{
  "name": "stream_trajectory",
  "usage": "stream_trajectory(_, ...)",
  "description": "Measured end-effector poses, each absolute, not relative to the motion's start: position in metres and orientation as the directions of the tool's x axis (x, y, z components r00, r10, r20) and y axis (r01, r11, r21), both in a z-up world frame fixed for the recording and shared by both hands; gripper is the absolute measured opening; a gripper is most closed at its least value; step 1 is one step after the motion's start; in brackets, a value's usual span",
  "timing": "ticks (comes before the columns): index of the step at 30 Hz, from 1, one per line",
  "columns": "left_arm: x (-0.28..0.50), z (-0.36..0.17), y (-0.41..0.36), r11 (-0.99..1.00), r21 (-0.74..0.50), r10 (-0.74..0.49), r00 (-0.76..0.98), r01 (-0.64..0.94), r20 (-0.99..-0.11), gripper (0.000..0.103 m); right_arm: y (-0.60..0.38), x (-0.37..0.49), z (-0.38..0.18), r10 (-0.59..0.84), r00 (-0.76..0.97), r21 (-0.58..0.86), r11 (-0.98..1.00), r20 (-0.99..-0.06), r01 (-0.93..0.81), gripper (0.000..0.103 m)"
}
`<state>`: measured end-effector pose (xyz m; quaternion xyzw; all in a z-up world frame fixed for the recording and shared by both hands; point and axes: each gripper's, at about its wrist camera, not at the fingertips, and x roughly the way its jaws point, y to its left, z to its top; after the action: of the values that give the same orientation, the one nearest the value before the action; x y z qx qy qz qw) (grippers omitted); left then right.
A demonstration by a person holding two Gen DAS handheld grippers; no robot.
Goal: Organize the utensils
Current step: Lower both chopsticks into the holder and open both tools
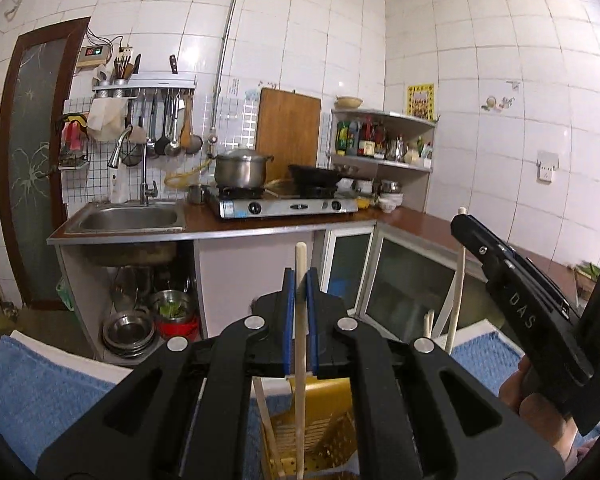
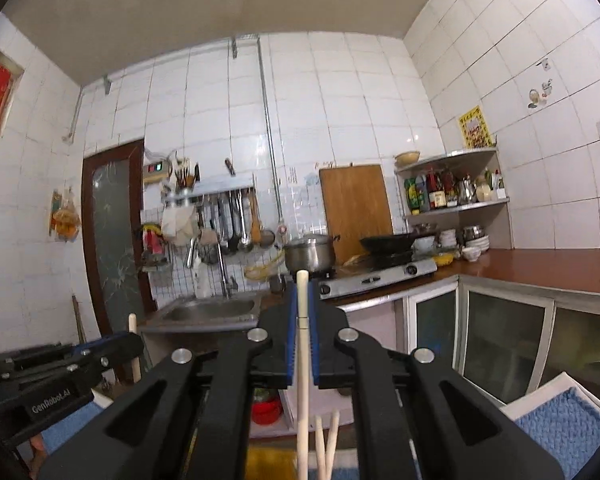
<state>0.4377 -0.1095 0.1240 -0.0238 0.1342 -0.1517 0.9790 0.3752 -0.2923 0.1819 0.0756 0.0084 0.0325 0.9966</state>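
Note:
My left gripper [image 1: 300, 280] is shut on a pale wooden chopstick [image 1: 300, 344] that stands upright, its lower end inside a yellow perforated utensil holder [image 1: 320, 424]. My right gripper [image 2: 302, 300] is shut on another wooden chopstick [image 2: 302, 380], also upright. In the left wrist view the right gripper [image 1: 466, 222] is at the right with its chopstick [image 1: 458, 292]. In the right wrist view the left gripper [image 2: 134, 344] is at the lower left. Two more chopsticks [image 2: 326, 440] stand below the right gripper, above the holder [image 2: 268, 460].
A blue towel [image 1: 40, 392] over a white tray [image 1: 60, 350] lies under the holder. Ahead is a kitchen counter [image 1: 260, 226] with a sink [image 1: 128, 216], a gas stove [image 1: 284, 204], a steel pot [image 1: 242, 168] and a wok [image 1: 314, 176]. Hanging utensils [image 1: 168, 128] line the wall.

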Motion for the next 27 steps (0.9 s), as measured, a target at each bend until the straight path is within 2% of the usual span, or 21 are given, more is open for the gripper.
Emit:
stream_trajectory(10, 0.433, 0.084, -0.107, 0.963, -0.06, -0.267, 0.912, 0.261, -0.311, 0.004, -0.288, 0.363, 0.142, 0.086, 0.992, 0.098, 0.992, -0.097, -0.076, 0.006)
stream_trajectory(20, 0.412, 0.097, -0.108, 0.968, -0.026, -0.247, 0.92, 0.251, -0.305, 0.005, -0.291, 0.349, 0.133, 0.094, 0.978, 0.1, 0.992, -0.186, -0.077, 0.007)
stream_trajectory(22, 0.407, 0.105, -0.104, 0.967, -0.038, -0.251, 0.917, 0.251, -0.309, 0.011, -0.293, 0.346, 0.137, 0.099, 0.974, 0.101, 0.992, -0.202, -0.08, 0.007)
stream_trajectory(23, 0.404, 0.108, -0.102, 0.967, -0.044, -0.25, 0.917, 0.249, -0.312, 0.022, -0.293, 0.343, 0.14, 0.097, 0.972, 0.099, 0.992, -0.215, -0.077, 0.008)
stream_trajectory(24, 0.399, 0.112, -0.098, 0.969, -0.054, -0.246, 0.918, 0.241, -0.311, 0.034, -0.294, 0.341, 0.144, 0.096, 0.969, 0.099, 0.992, -0.229, -0.075, 0.016)
stream_trajectory(25, 0.395, 0.115, -0.095, 0.971, -0.059, -0.237, 0.921, 0.23, -0.308, 0.04, -0.296, 0.338, 0.147, 0.097, 0.965, 0.105, 0.992, -0.242, -0.074, 0.024)
stream_trajectory(26, 0.391, 0.118, -0.092, 0.973, -0.06, -0.229, 0.924, 0.221, -0.305, 0.048, -0.296, 0.334, 0.15, 0.095, 0.965, 0.109, 0.992, -0.245, -0.07, 0.04)
stream_trajectory(27, 0.385, 0.122, -0.088, 0.975, -0.059, -0.22, 0.926, 0.212, -0.306, 0.052, -0.297, 0.328, 0.153, 0.086, 0.966, 0.106, 0.992, -0.245, -0.062, 0.043)
